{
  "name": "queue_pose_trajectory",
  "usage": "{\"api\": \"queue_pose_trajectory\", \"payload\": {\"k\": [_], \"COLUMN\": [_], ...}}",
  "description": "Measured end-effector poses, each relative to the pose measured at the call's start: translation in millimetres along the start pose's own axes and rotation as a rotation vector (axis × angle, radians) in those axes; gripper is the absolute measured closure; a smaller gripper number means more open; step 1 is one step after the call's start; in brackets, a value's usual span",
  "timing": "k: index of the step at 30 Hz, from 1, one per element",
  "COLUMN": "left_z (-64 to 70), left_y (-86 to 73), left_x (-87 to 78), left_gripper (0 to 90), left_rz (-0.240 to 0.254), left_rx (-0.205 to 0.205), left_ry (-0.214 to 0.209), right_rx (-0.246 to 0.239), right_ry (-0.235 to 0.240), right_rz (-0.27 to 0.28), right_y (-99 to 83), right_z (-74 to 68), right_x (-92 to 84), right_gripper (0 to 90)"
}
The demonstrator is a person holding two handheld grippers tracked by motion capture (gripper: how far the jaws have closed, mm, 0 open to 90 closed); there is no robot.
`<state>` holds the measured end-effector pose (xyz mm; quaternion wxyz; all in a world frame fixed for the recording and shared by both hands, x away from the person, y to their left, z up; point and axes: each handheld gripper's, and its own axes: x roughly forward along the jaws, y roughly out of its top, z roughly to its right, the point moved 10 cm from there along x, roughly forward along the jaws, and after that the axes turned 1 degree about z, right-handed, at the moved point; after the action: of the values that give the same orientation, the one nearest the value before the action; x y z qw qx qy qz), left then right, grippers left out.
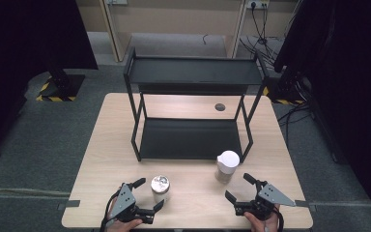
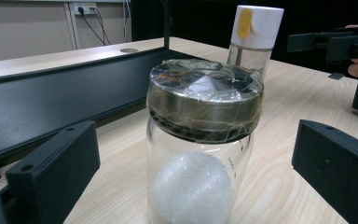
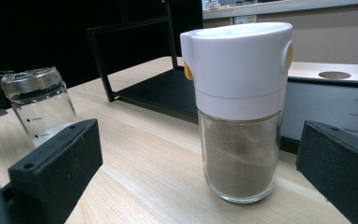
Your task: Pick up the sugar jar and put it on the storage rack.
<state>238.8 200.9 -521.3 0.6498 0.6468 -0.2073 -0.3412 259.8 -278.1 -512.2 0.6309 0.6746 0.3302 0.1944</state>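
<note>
A glass jar [image 1: 160, 187] with a taped metal lid stands near the table's front edge, with a white ball inside it [image 2: 193, 189]. My left gripper [image 1: 149, 194] is open, its jaws on either side of the jar [image 2: 200, 140] with gaps showing. A glass shaker [image 1: 227, 165] with a white cap and brown powder stands to the right. My right gripper [image 1: 238, 187] is open just in front of the shaker [image 3: 237, 116], and its jaws do not touch it. The shaker [image 2: 254, 37] also rises behind the jar in the left gripper view.
A black two-tier metal rack [image 1: 193, 72] stands on the wooden table [image 1: 101, 145] behind both containers; its lower shelf [image 1: 188, 137] is bare. A round cable hole [image 1: 220, 107] sits in the tabletop behind it. The person's hands hold both grippers at the front edge.
</note>
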Motion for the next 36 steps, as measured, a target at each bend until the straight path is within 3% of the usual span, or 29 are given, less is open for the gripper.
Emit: {"api": "queue_pose_trajectory", "payload": {"k": [36], "left_z": [0.8], "left_y": [-0.7], "left_x": [1.4], "left_gripper": [0.2], "left_rz": [0.003], "left_rx": [-0.006], "left_ry": [-0.004], "right_rx": [0.021], "right_ry": [-0.002], "right_rz": [0.003], "right_y": [-1.4], "right_z": [1.4], "right_x": [0.6], "right_gripper": [0.6]}}
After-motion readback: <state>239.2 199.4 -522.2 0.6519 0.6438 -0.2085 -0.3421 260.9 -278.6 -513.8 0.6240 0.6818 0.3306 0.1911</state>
